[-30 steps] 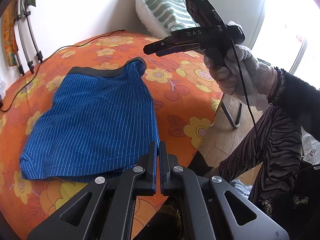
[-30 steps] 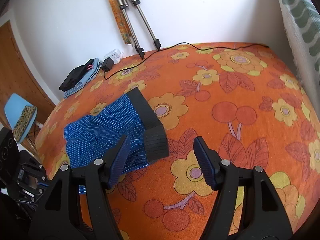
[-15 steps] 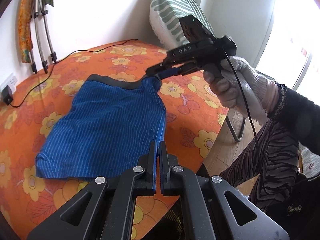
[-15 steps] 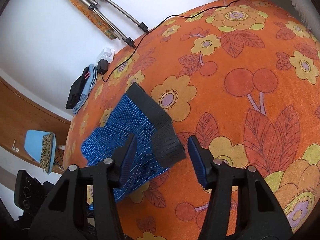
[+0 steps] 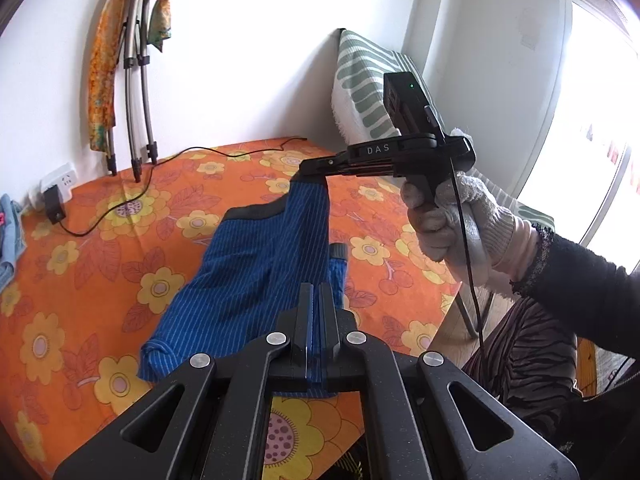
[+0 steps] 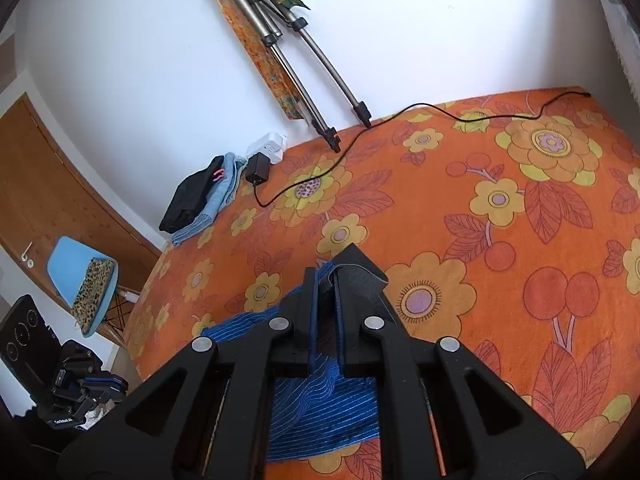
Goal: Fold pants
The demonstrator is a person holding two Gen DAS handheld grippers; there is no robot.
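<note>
Left wrist view: left gripper (image 5: 315, 312) closed on the near hem of the blue striped pants (image 5: 256, 276), which lie on the orange flowered bedspread (image 5: 80, 280). Beyond it, right gripper (image 5: 316, 166), in a gloved hand (image 5: 452, 220), pinches the dark waistband corner, lifted clear of the bedspread. Farther back on the bedspread: black cable (image 5: 188, 156), tripod legs (image 5: 138, 92).

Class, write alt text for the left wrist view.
The right gripper, held in a gloved hand, lifts the blue striped shorts by their dark waistband off an orange floral bedspread. The left gripper is shut on the hem.
</note>
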